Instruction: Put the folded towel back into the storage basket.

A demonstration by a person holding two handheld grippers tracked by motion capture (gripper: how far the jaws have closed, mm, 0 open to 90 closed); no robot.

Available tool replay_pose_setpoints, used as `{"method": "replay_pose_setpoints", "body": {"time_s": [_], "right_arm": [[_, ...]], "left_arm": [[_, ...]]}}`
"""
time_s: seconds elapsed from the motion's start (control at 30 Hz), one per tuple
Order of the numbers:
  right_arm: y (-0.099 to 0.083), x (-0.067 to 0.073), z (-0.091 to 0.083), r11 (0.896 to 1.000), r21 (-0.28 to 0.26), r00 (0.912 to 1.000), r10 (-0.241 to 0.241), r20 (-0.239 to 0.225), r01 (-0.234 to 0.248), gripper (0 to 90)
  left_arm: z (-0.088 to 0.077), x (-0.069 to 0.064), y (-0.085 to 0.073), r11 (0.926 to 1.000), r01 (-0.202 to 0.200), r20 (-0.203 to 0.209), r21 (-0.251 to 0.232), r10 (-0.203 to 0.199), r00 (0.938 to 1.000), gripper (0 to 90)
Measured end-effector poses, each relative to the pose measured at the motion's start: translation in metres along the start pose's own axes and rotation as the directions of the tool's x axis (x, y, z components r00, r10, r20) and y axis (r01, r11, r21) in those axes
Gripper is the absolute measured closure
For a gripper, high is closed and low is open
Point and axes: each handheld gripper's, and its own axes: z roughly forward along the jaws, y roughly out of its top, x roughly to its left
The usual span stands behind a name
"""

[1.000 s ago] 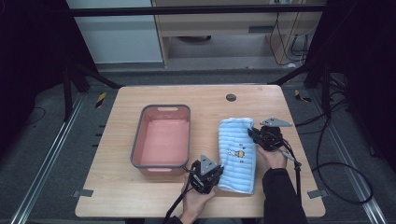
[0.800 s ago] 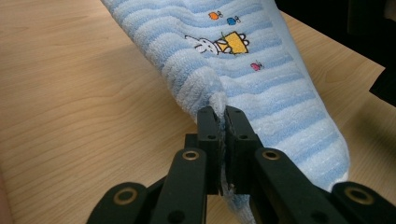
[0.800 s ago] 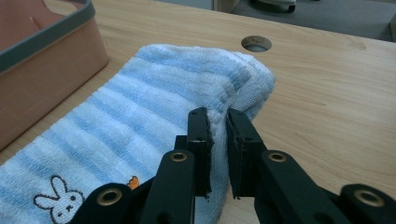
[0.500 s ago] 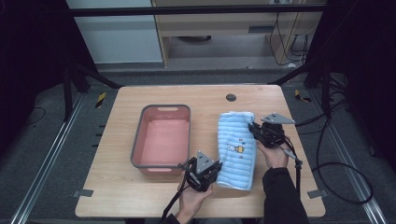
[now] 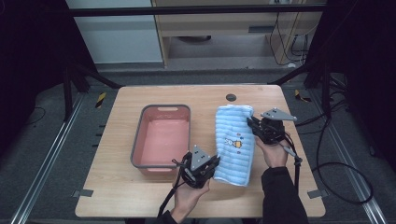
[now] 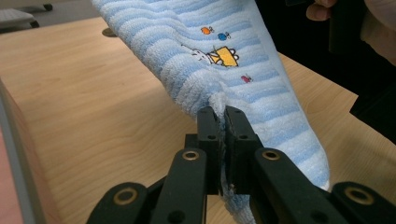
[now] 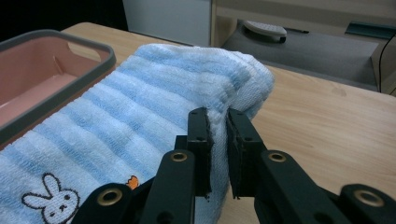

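While we look down from the high view, we see a folded blue striped towel (image 5: 235,142) lying lengthwise on the right half of the counter (image 5: 116,186), one short end near the far edge and the other toward the near edge. Our left gripper (image 5: 215,162) is pinched tight on the towel's near left edge, with terry cloth squeezed between its jaws in the left gripper view (image 6: 223,122). Our right gripper (image 5: 249,122) has its jaws nearly together on a fold at the towel's far right edge (image 7: 217,119), just below the bunched far corner. A rabbit and small coloured motifs show on the towel's upper face.

Just to the left of the towel sits a pink bin (image 5: 137,144) with a grey rim, its right wall close beside the towel's long left edge. Bare wood lies open along the whole left side of the counter, along the near edge, and in a strip right of the towel. A small dark round cap (image 5: 230,97) sits near the far edge, just beyond the towel.
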Motion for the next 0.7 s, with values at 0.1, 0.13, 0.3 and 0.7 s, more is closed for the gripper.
{"method": "replay_pose_setpoints", "body": {"time_s": [0.1,0.13,0.3,0.7], "right_arm": [[0.005,0.002,-0.001,1.000,-0.012,1.0000,0.005,-0.001,-0.005,81.0],[0.007,0.003,-0.001,1.000,-0.019,1.0000,0.003,0.001,-0.003,81.0],[0.020,0.009,-0.005,0.999,-0.047,1.0000,-0.001,-0.002,0.001,81.0],[0.041,0.024,-0.007,0.996,-0.081,0.9996,-0.025,-0.009,0.025,81.0]], "left_arm": [[-0.005,0.000,0.005,0.9999,-0.010,-0.006,-0.012,0.010,0.9999,86.0],[-0.006,0.000,0.007,0.9998,-0.010,-0.007,-0.016,0.010,0.9999,86.0],[-0.015,0.002,0.012,0.9991,-0.022,-0.022,-0.035,0.022,0.9995,86.0],[-0.033,0.011,0.020,0.9968,-0.018,-0.039,-0.077,0.015,0.9991,86.0]]}}
